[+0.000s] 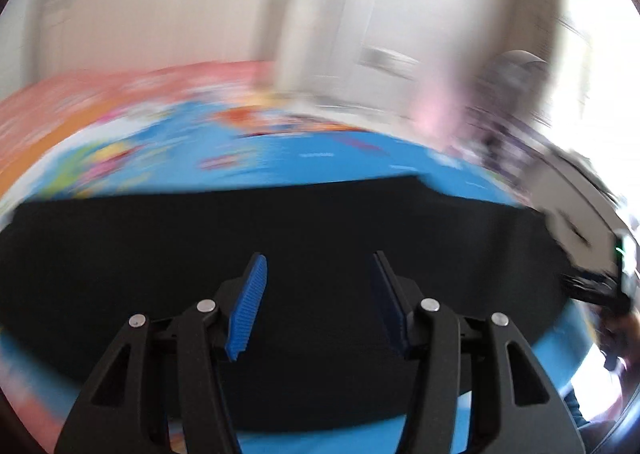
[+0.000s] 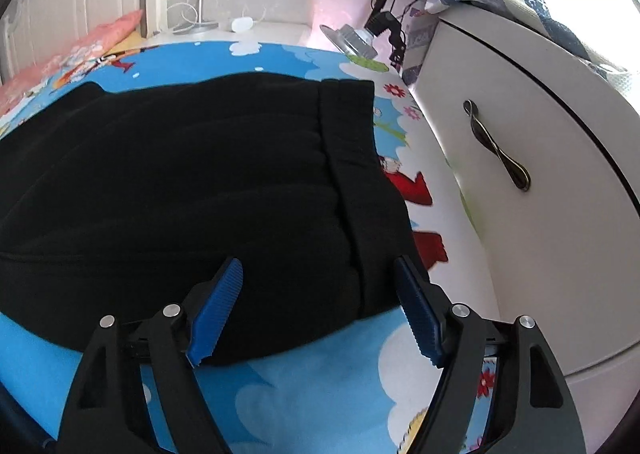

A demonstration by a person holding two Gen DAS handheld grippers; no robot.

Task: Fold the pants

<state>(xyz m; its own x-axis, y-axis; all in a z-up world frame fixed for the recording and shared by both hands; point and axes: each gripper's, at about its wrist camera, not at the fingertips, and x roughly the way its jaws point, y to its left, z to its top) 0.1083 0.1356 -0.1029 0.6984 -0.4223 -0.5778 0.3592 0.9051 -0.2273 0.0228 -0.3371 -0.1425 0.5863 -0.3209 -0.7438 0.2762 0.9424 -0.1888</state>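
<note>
1. Pants (image 2: 192, 182), black, lie folded on the blue cartoon sheet (image 2: 320, 382), waistband toward the white cabinet (image 2: 520, 214) on the right.
2. Your right gripper (image 2: 318, 310) stands wide over their near edge, holding nothing.
3. Your left gripper (image 1: 318, 294) gapes partway above the pants, empty; that view is blurred.

White cabinet (image 2: 520, 174) crowds the black pants' (image 2: 200, 182) right edge

One black pants (image 2: 200, 182), two grippers, seemingly one pink pillow (image 2: 80, 50).
</note>
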